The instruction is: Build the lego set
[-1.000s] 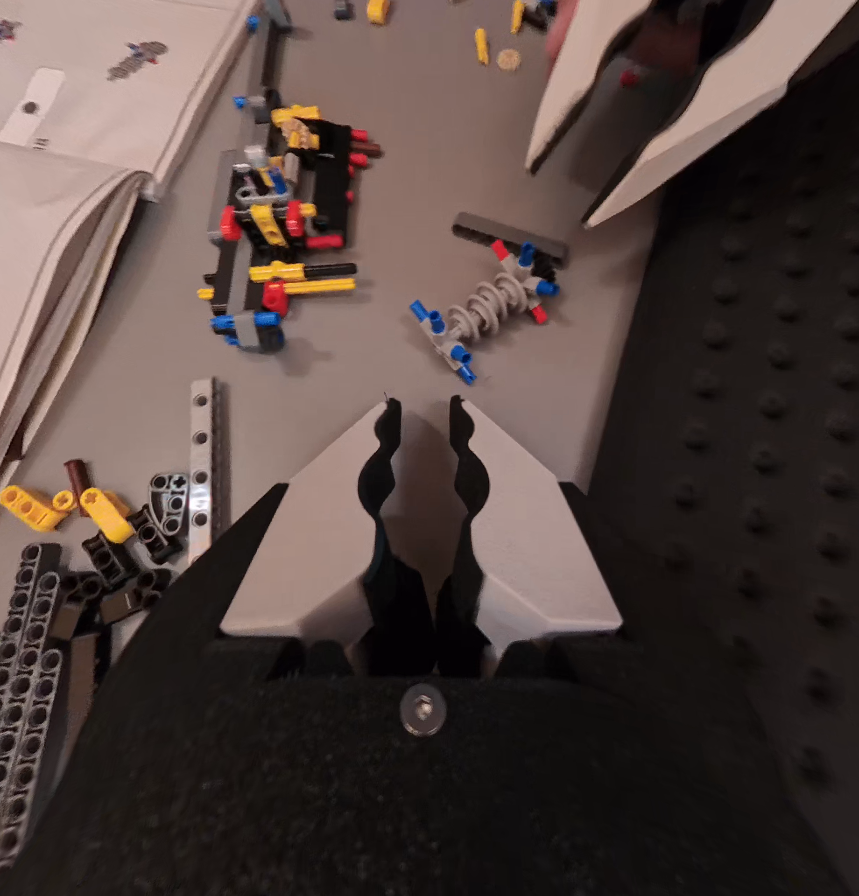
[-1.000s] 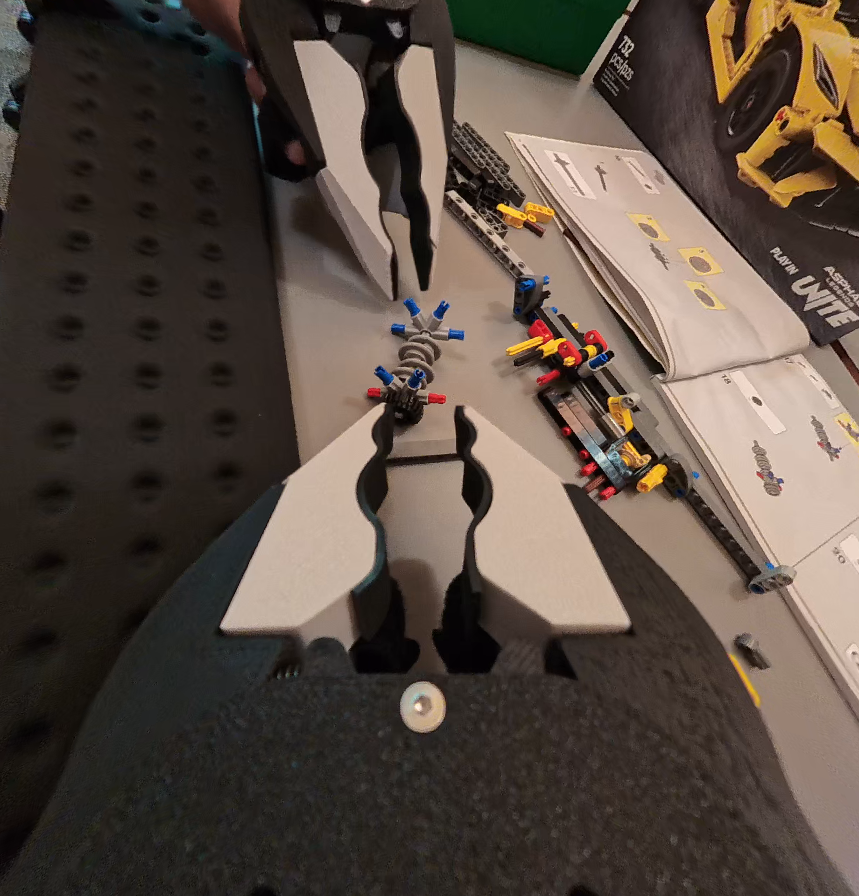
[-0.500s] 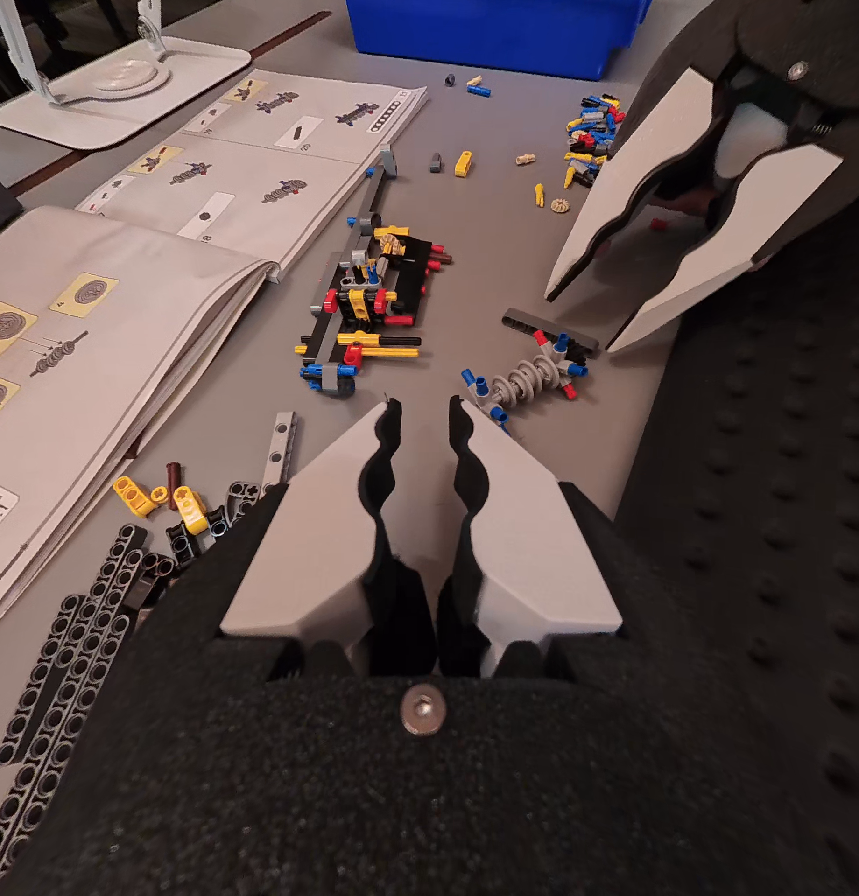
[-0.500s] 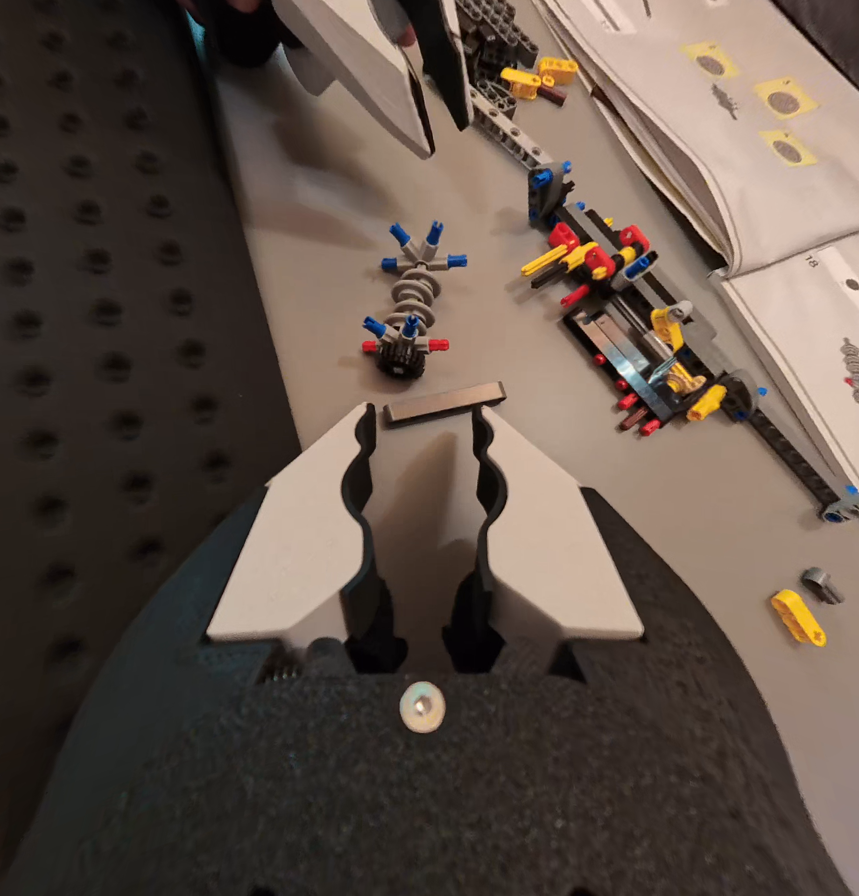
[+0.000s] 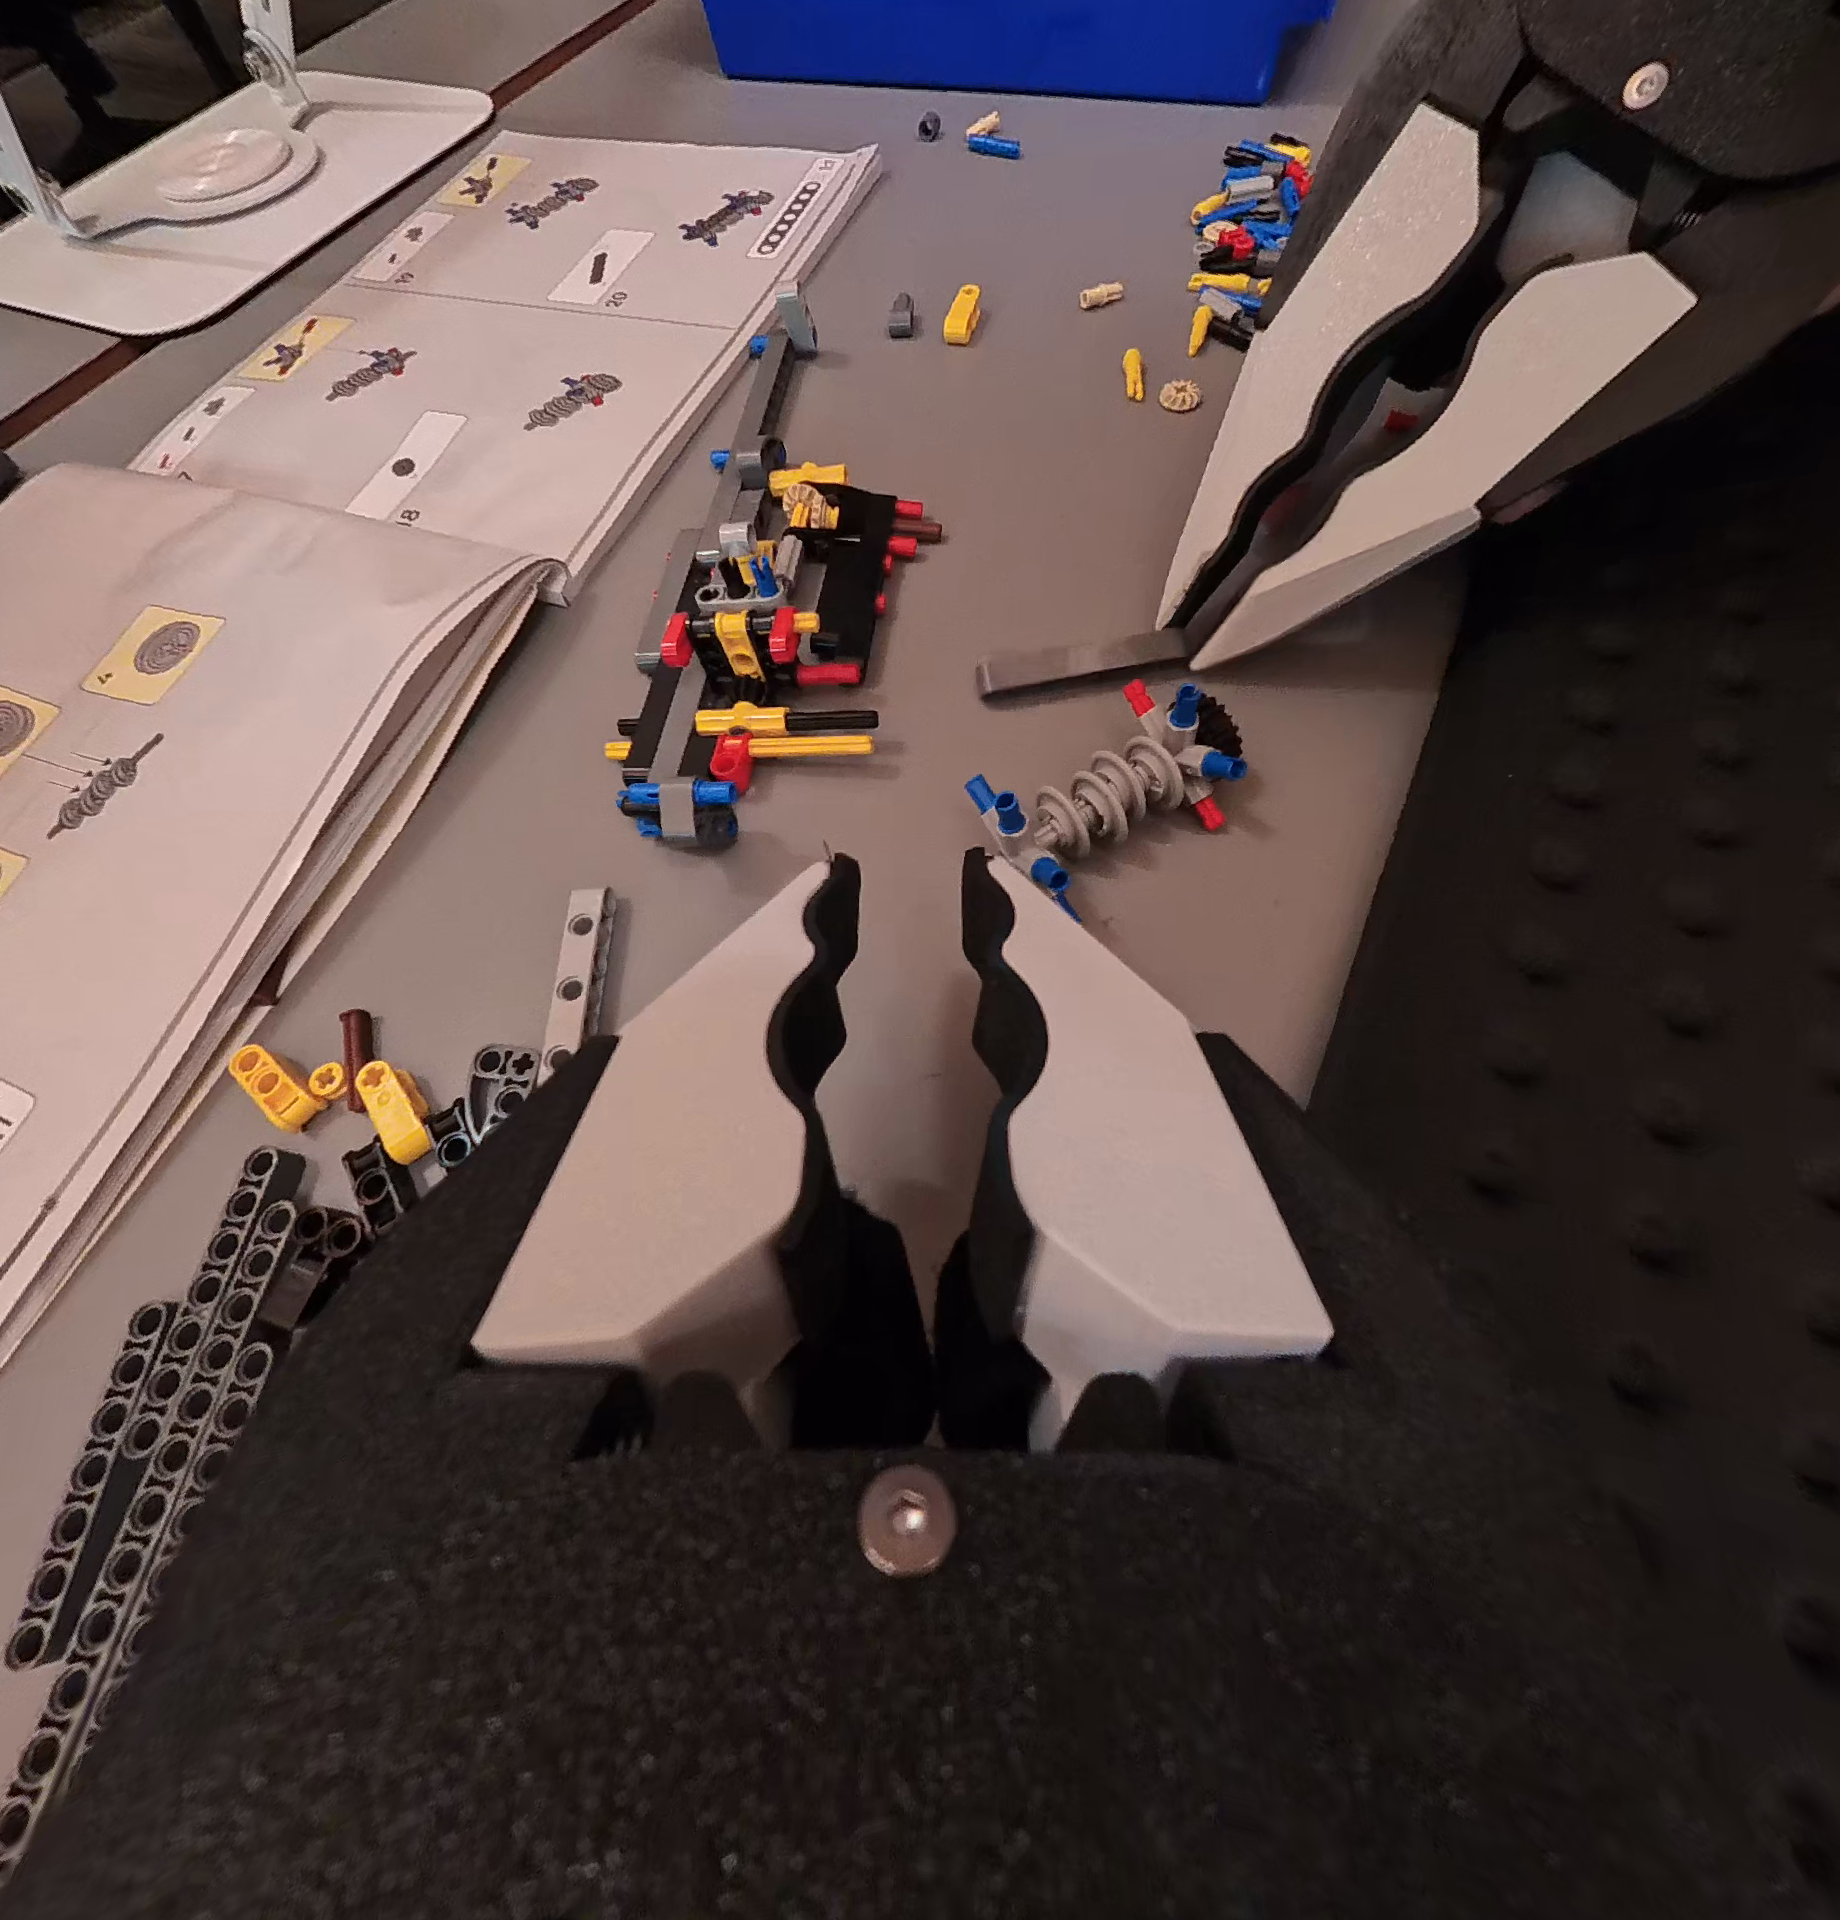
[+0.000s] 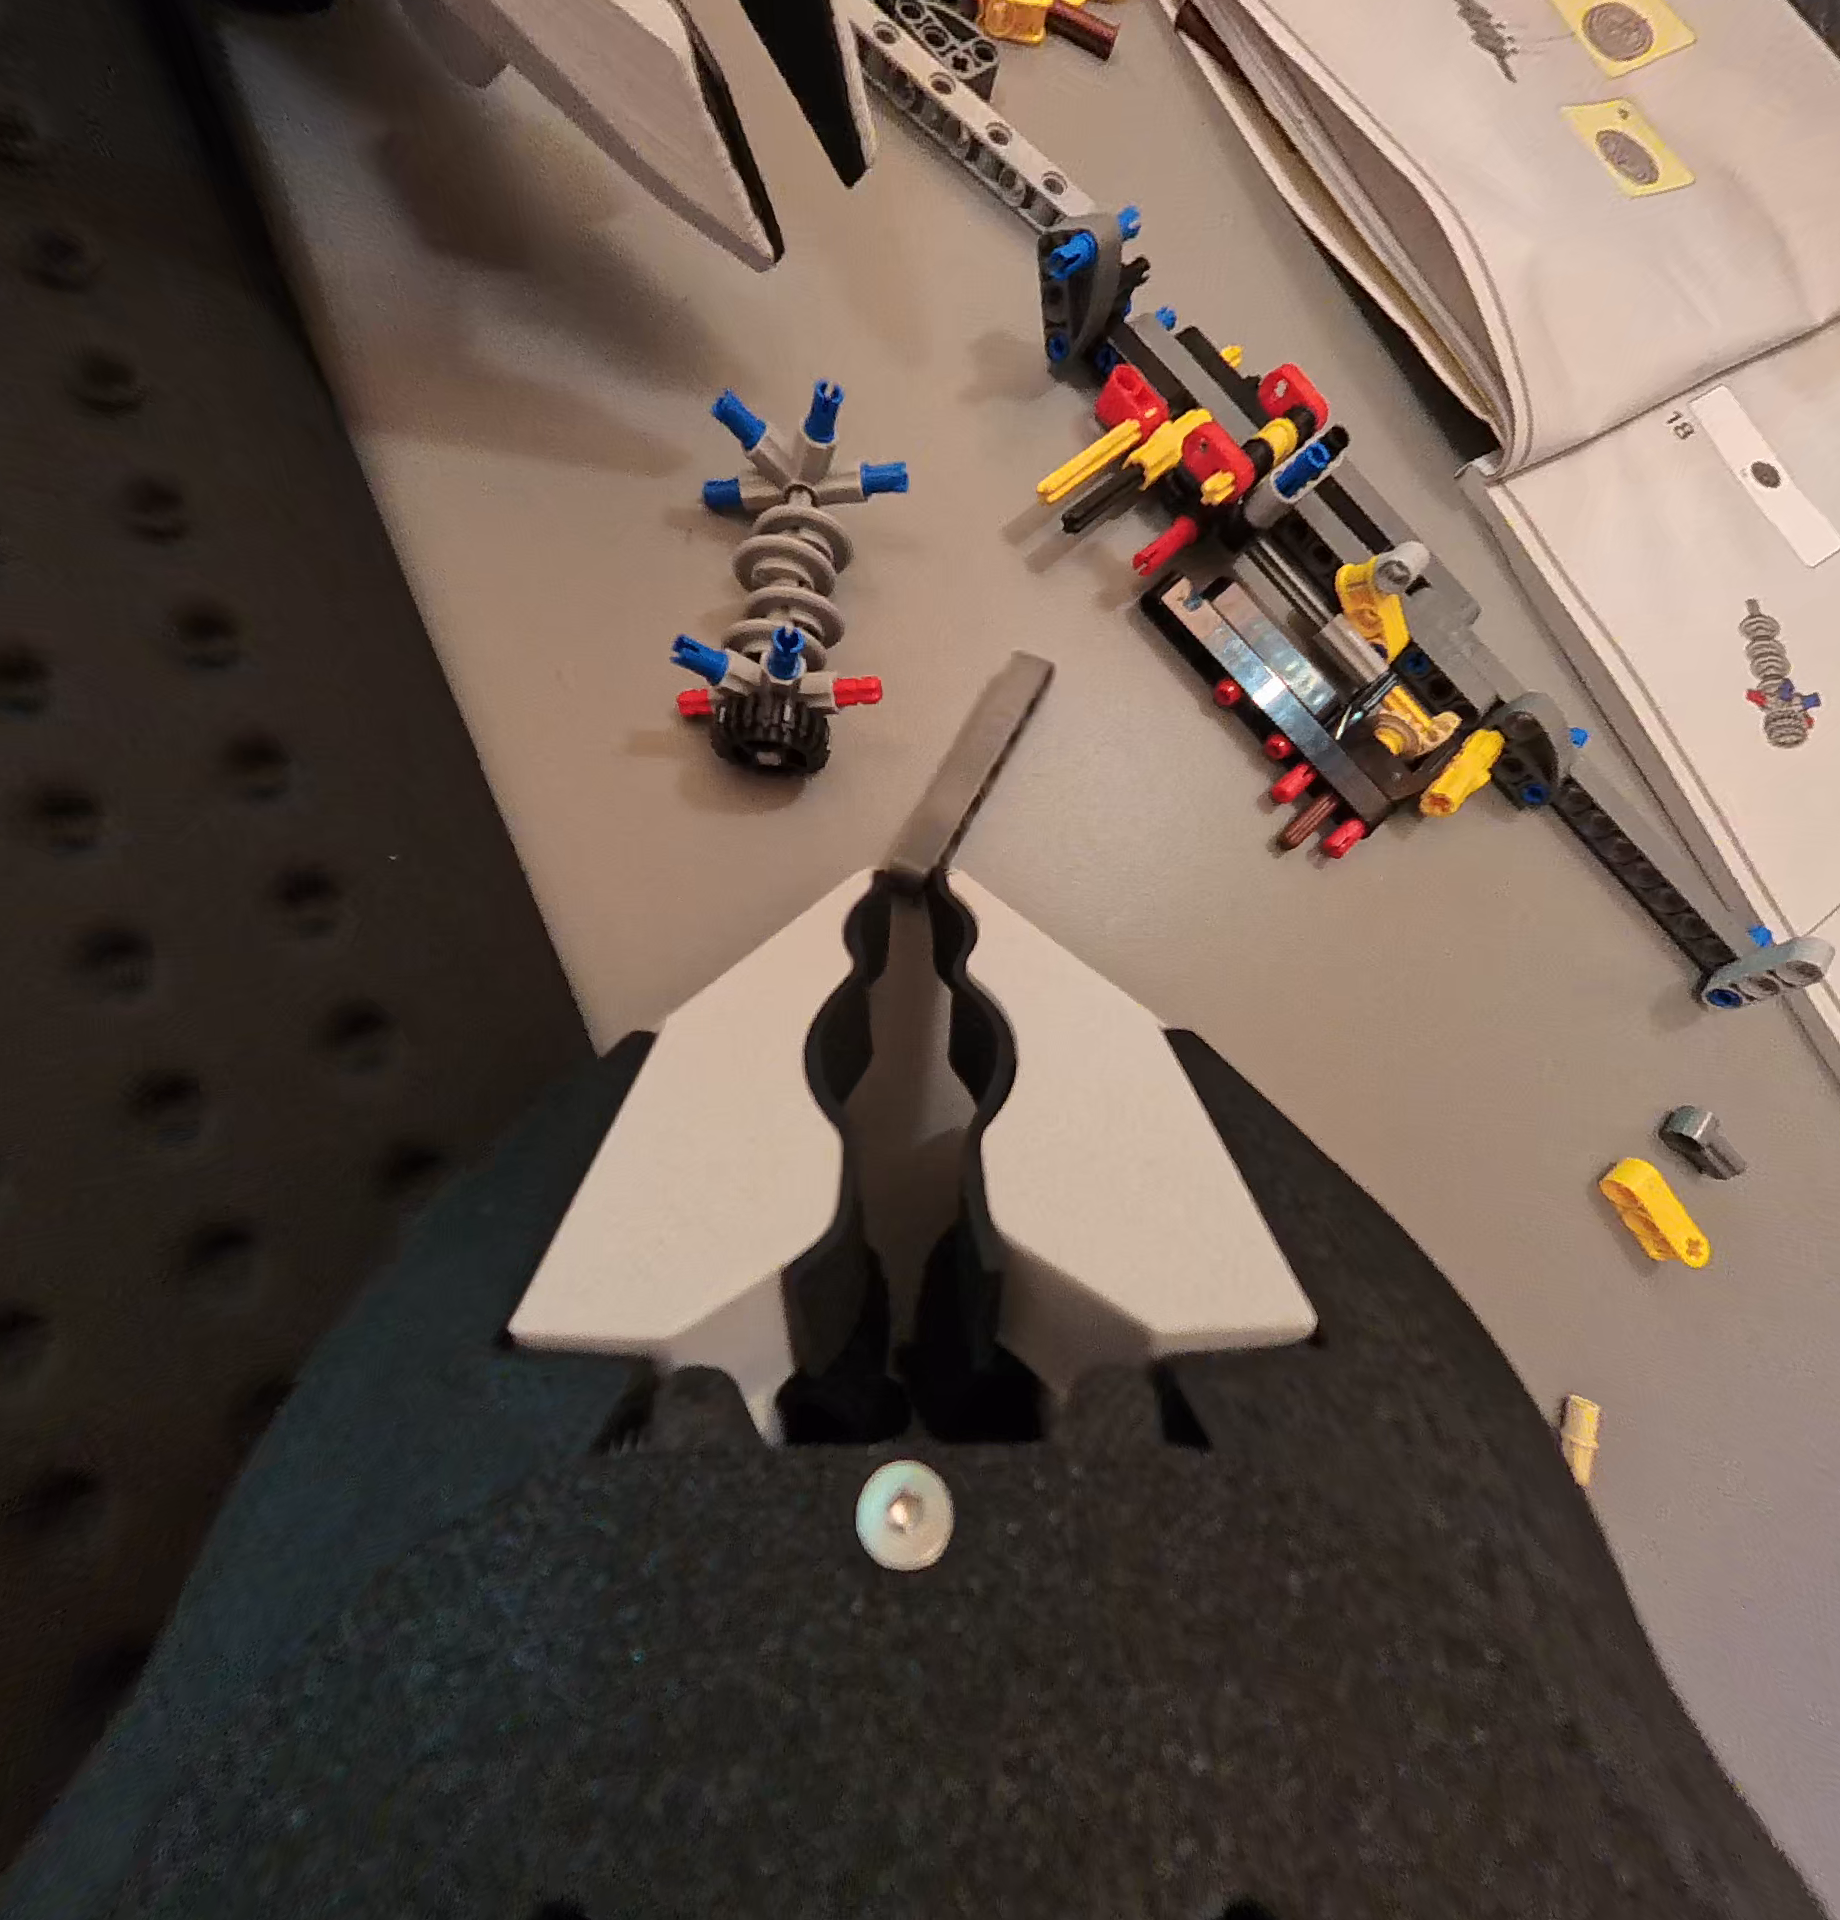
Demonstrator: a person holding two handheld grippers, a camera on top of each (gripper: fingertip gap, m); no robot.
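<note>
My right gripper (image 6: 911, 878) is shut on one end of a dark grey beam (image 6: 973, 764); the beam points forward over the table. In the left wrist view this gripper (image 5: 1184, 636) pinches the beam (image 5: 1077, 665) at table level. A grey spring assembly with blue and red pins and a black gear (image 6: 781, 592) lies just left of the beam; it also shows in the left wrist view (image 5: 1113, 790). The black, yellow and red chassis build (image 5: 765, 634) lies mid-table, also in the right wrist view (image 6: 1300, 592). My left gripper (image 5: 911, 868) is open and empty, near the spring assembly.
An open instruction booklet (image 5: 272, 582) lies left. Black beams (image 5: 147, 1455) and yellow connectors (image 5: 324, 1091) lie at the near left. A pile of small pins (image 5: 1243, 249) and a blue bin (image 5: 1009, 47) are at the back. A black studded mat (image 5: 1643, 1039) borders the right side. The left gripper's tips are roughly 11 cm from the right gripper's.
My right gripper has closed on the dark grey beam and turned it to point forward. The left gripper has pulled back slightly and stayed open.
</note>
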